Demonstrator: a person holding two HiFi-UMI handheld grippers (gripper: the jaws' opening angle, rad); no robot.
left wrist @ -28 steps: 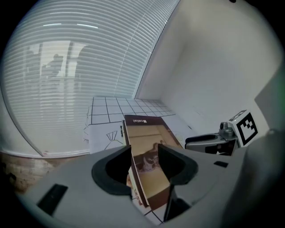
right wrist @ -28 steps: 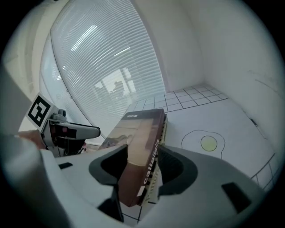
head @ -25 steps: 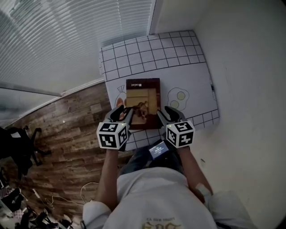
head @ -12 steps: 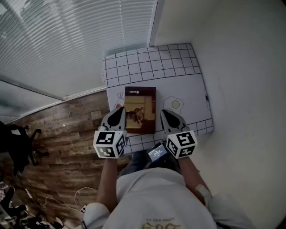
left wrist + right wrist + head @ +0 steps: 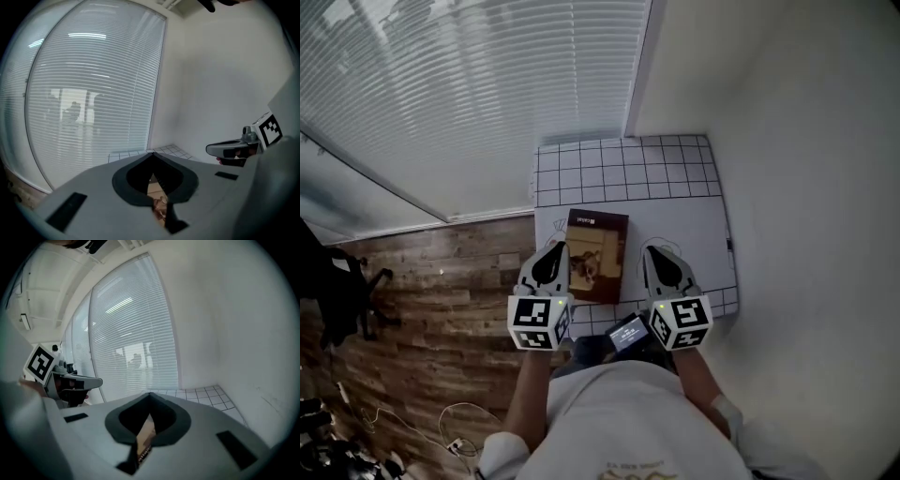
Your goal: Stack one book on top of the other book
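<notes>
book (image 5: 597, 255) on grid mat (image 5: 628, 169) nr blinds (image 5: 469, 94)

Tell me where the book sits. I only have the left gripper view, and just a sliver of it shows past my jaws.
Observer: In the head view the book lies flat on the gridded mat. The left hand-held gripper and the right hand-held gripper flank it, and neither holds it.
Operator: Right one carrying anything?
Observer: No. The right gripper view shows its jaws together with nothing between them.
Operator: Second book?
Observer: Only one cover shows from above. Whether another lies under it I cannot tell.
</notes>
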